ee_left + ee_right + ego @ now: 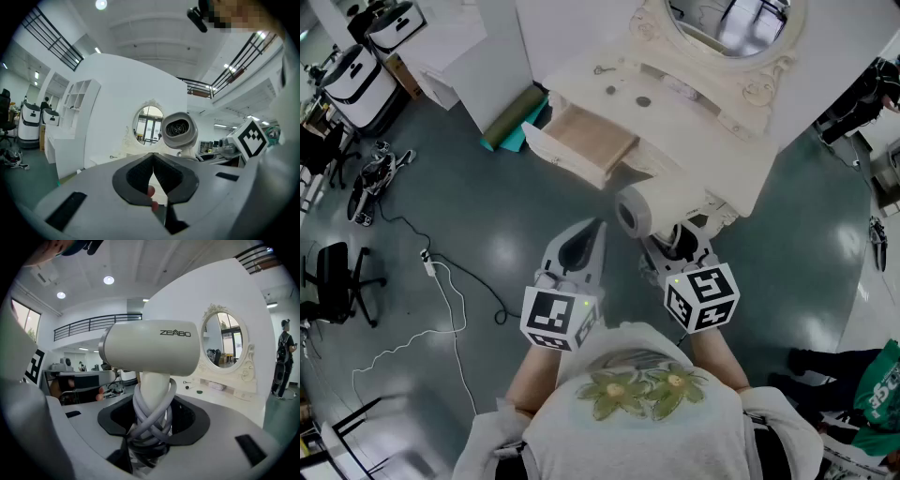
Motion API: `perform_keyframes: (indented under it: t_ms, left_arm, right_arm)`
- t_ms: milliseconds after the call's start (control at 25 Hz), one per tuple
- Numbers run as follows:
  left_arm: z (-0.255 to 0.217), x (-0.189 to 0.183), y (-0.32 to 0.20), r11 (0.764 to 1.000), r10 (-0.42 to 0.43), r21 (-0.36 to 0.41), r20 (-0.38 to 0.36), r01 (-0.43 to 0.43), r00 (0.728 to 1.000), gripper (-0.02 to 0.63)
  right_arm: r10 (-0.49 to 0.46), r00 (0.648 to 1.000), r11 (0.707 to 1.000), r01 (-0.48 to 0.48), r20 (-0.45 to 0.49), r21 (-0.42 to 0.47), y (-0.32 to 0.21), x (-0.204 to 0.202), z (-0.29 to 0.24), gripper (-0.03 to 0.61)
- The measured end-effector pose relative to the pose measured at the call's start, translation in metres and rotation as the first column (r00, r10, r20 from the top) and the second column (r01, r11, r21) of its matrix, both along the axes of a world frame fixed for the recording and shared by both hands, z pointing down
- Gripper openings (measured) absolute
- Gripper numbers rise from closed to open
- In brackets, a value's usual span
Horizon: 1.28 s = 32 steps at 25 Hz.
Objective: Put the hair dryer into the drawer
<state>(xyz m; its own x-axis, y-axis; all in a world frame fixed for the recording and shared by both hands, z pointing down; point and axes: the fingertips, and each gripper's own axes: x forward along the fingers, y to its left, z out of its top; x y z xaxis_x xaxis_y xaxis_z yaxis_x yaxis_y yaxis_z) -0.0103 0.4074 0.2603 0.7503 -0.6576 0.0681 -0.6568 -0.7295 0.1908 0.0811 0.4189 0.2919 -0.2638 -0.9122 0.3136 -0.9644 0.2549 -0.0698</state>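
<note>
Vanity drawer (591, 139) open overhead, hair dryer (150, 348) apparently gripped

Right gripper (675, 242) held hair dryer (639, 208) upright, near open drawer (567, 161); left gripper (594, 231) just beside it.

Office chair (336, 281): seen at the left edge, on the grey floor (487, 216).
White cable (441, 300): laid in loops near the chair.
Green roll (514, 120): laid against a white panel.
Oval mirror (733, 23): framed in cream carving.
</note>
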Motion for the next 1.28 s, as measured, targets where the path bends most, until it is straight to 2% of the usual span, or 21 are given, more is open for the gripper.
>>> perform_keyframes:
  t_ms: [200, 360, 640, 920, 1280]
  left_arm:
    - [0.009, -0.013, -0.007, 1.000, 0.021, -0.005, 0.004, -0.021, 1.000, 0.011]
    - [0.023, -0.026, -0.015, 0.999, 0.023, -0.031, 0.004, -0.023, 1.000, 0.011]
    - [0.036, -0.034, -0.033, 0.998, 0.032, -0.051, 0.011, -0.031, 0.999, 0.011]
    - [0.043, -0.033, -0.084, 0.998, 0.004, -0.068, 0.018, -0.003, 1.000, 0.011]
    - [0.042, -0.026, -0.169, 0.997, -0.045, -0.068, 0.027, 0.046, 0.999, 0.011]
  right_arm:
    - [0.008, 1.000, 1.000, -0.007, 0.007, -0.014, -0.011, -0.018, 0.010, 0.204]
    - [0.005, 0.998, 1.000, -0.005, 0.055, -0.014, -0.017, -0.034, 0.016, 0.204]
    - [-0.027, 0.998, 0.999, 0.029, 0.058, -0.024, -0.034, -0.050, 0.023, 0.204]
    - [-0.058, 0.996, 0.997, 0.061, 0.066, -0.046, -0.079, -0.043, 0.035, 0.204]
    - [-0.096, 0.993, 0.994, 0.099, 0.069, -0.052, -0.163, -0.028, 0.036, 0.204]
